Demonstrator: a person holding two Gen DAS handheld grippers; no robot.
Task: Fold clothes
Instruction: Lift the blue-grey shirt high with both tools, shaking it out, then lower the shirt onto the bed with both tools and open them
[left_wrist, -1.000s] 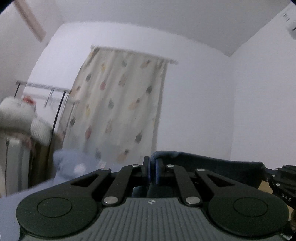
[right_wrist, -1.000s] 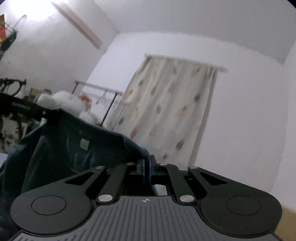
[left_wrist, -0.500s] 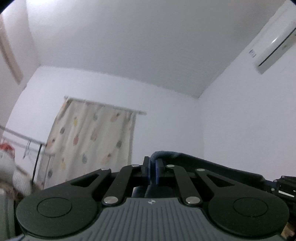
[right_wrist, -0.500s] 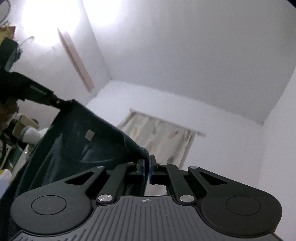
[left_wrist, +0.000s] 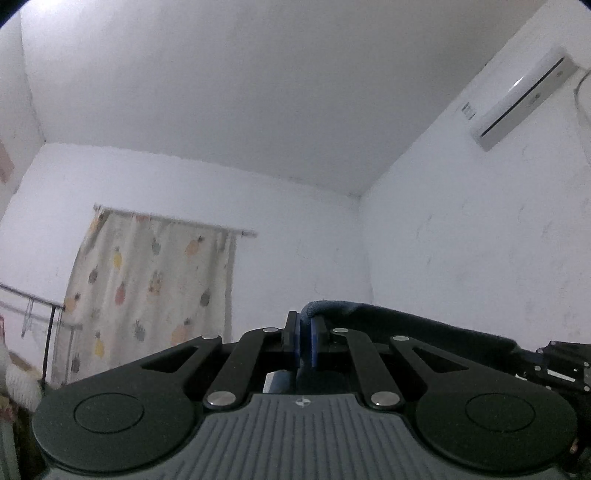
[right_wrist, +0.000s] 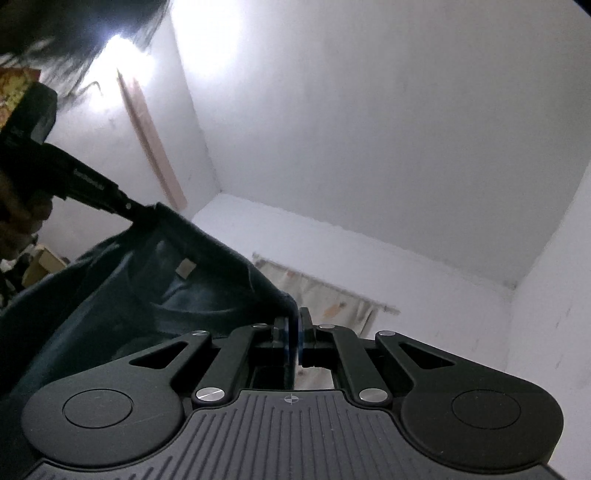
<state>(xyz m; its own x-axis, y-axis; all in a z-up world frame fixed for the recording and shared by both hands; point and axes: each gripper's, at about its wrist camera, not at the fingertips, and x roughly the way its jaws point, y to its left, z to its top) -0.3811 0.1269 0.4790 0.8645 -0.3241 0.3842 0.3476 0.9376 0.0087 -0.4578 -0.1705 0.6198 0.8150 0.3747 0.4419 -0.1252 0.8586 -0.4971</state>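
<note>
— What am I holding up here?

— My left tool (left_wrist: 303, 345) is clenched on one top corner of a dark blue garment (left_wrist: 424, 326), and my right tool (right_wrist: 293, 341) is clenched on the other corner of the same garment (right_wrist: 140, 295). Both point upward, toward the white ceiling

— Read it left to right for me

— In the left wrist view, a clothes rail (left_wrist: 40, 301) stands at the far left, then a cream curtain (left_wrist: 147, 291) printed with small coloured shapes. My blue pads pinch a rolled hem at centre, and the cloth's top edge runs taut to the right, where the other tool (left_wrist: 561, 363) shows at the frame's edge. An air conditioner (left_wrist: 521, 99) sits high on the right wall

— And from the right wrist?

— At far left my hand (right_wrist: 18, 218) grips the left tool (right_wrist: 138, 212), whose tip bites the garment's corner. The cloth hangs in the air between the two tools, a small label (right_wrist: 185, 267) showing on its inner face. It sweeps down to my right tool's pads at centre. The curtain (right_wrist: 325, 299) shows just behind them
</note>
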